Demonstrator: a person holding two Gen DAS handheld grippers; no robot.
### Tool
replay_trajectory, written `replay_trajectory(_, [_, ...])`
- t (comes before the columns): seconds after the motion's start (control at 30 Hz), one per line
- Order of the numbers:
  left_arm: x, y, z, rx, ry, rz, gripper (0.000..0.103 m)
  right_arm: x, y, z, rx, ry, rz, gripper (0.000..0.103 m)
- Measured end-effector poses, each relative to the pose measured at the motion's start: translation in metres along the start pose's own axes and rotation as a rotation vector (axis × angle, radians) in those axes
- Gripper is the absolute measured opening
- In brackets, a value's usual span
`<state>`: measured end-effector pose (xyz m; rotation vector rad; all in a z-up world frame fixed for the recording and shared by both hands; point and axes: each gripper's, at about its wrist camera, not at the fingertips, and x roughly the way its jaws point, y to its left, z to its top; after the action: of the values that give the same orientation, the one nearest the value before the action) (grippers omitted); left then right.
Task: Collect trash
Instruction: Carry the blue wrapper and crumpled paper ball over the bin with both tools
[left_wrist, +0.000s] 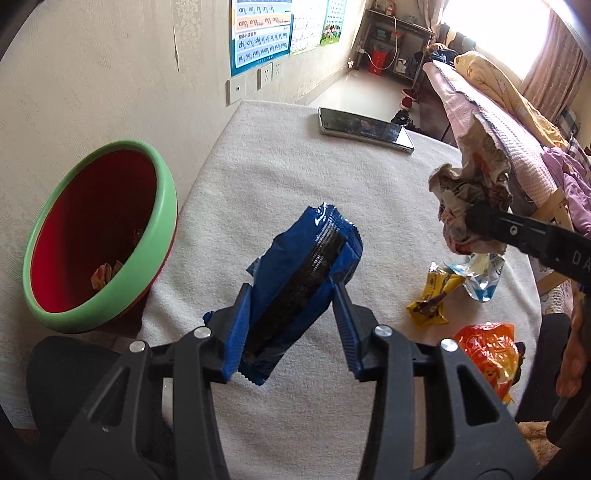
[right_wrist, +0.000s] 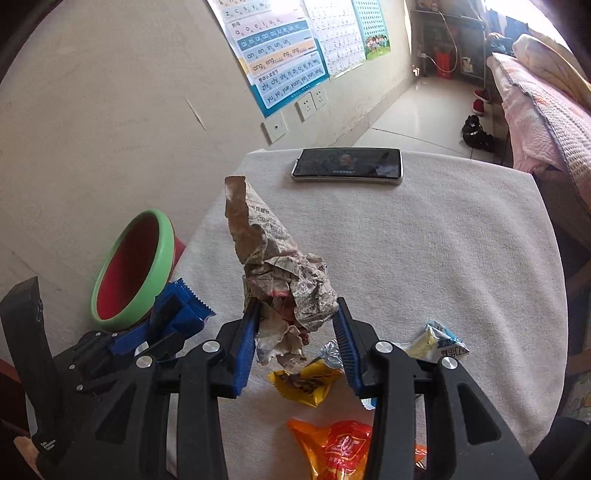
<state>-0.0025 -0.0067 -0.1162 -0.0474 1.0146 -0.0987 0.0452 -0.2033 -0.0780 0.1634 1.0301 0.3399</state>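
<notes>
My left gripper (left_wrist: 291, 291) is shut on a blue snack wrapper (left_wrist: 306, 273) and holds it above the white-covered table (left_wrist: 295, 177), right of a red bin with a green rim (left_wrist: 96, 236). My right gripper (right_wrist: 295, 310) is shut on a crumpled newspaper wad (right_wrist: 284, 273), lifted above the table; the wad also shows at the right of the left wrist view (left_wrist: 472, 199). A yellow wrapper (right_wrist: 306, 380), a pale blue-white wrapper (right_wrist: 439, 343) and an orange wrapper (right_wrist: 336, 446) lie on the table below the right gripper. Some trash lies in the bin.
A smartphone (right_wrist: 347, 164) lies at the table's far edge. The wall with posters and sockets (right_wrist: 310, 103) is behind the bin. A bed with blankets (right_wrist: 546, 107) stands to the right. A dark chair (left_wrist: 62, 369) sits below the bin.
</notes>
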Motion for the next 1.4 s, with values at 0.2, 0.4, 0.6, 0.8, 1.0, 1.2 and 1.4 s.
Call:
replay_trajectory(0.2, [-0.02,0.009,0.008,-0.039,-0.052,0.002,0.042,-0.005,0.018,0.004,-0.047,-0.018,0.012,0.039])
replay_trajectory(0.4, [-0.031,0.019,0.011,-0.071,-0.082,0.006,0.042,-0.007,0.028,0.005,-0.072,-0.024,0.015,0.039])
replay_trajectory(0.6, [-0.034,0.033,0.015,-0.107,-0.093,0.021,0.042,-0.003,0.036,0.005,-0.097,-0.017,0.019,0.039])
replay_trajectory(0.8, [-0.035,0.043,0.018,-0.123,-0.098,0.033,0.042,0.0,0.043,0.004,-0.115,-0.009,0.025,0.039])
replay_trajectory(1.0, [-0.038,0.051,0.024,-0.136,-0.116,0.054,0.042,0.003,0.05,0.001,-0.134,0.003,0.035,0.039])
replay_trajectory(1.2, [-0.039,0.056,0.027,-0.139,-0.122,0.062,0.042,0.007,0.057,-0.003,-0.156,0.015,0.041,0.039])
replay_trajectory(1.4, [-0.043,0.06,0.032,-0.132,-0.136,0.072,0.042,0.001,0.045,0.01,-0.141,-0.014,0.037,0.039])
